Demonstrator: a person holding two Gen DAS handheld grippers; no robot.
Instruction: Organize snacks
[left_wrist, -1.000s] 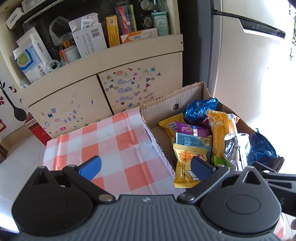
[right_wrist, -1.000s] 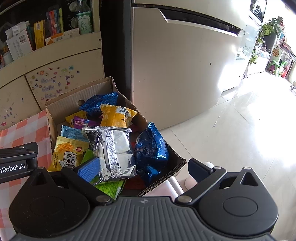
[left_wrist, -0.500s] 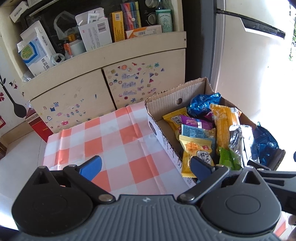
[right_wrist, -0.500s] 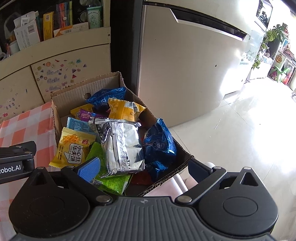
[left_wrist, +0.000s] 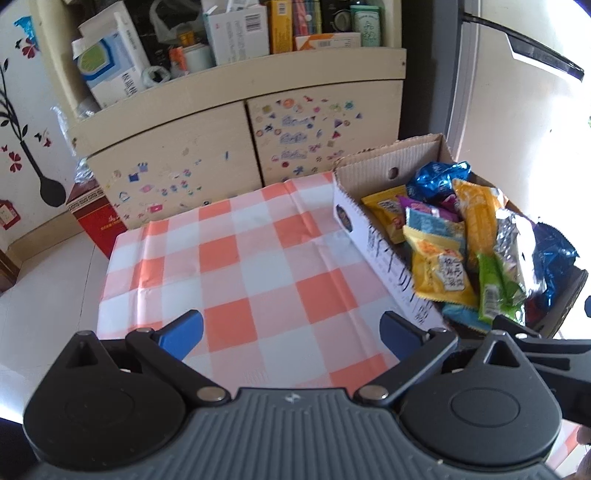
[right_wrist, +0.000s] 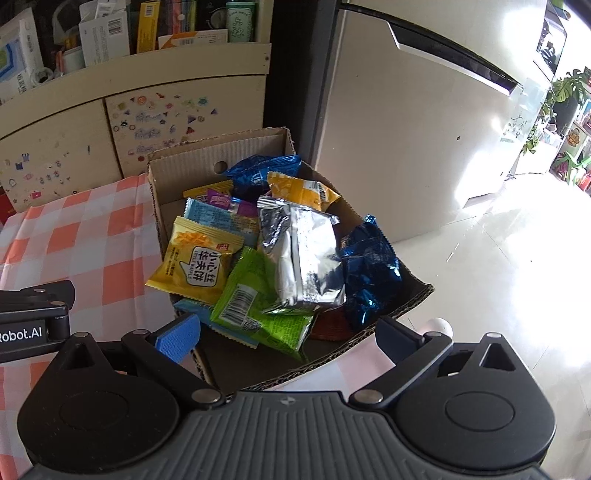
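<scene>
A: Left wrist view, item one. We list the left tongs (left_wrist: 290, 330) spread wide with nothing between the blue pads, held over the worktop (left_wrist: 240, 266) with its orange-and-white checked cloth.

B: Item two, the cardboard box (left_wrist: 373, 240) at the right edge of that cloth. We count snack packets heaped inside: a yellow packet (left_wrist: 439, 269) against the near wall, a green packet (left_wrist: 495, 284) just beside it, a silver foil packet (left_wrist: 517, 240) lying over the green one, and a blue packet (left_wrist: 437, 179) at the far end.

A: Behind the worktop we enter a cream cabinet (left_wrist: 207, 147) with stickers on its doors and boxes crowding its upper shelf.

B: Right wrist view. We record the right tongs (right_wrist: 288, 334) equally wide apart and holding nothing, poised over the near corner of the box (right_wrist: 192, 166).

A: Contents again: the yellow packet (right_wrist: 195, 258) to the left, the green packet (right_wrist: 258, 310) nearest the tongs, the silver foil packet (right_wrist: 303, 254) resting on top of the pile, and a crumpled dark blue packet (right_wrist: 369, 273) leaning on the right wall.

B: Past the box we note a pale refrigerator (right_wrist: 399, 122) and a bright tiled floor (right_wrist: 498, 266).
</scene>
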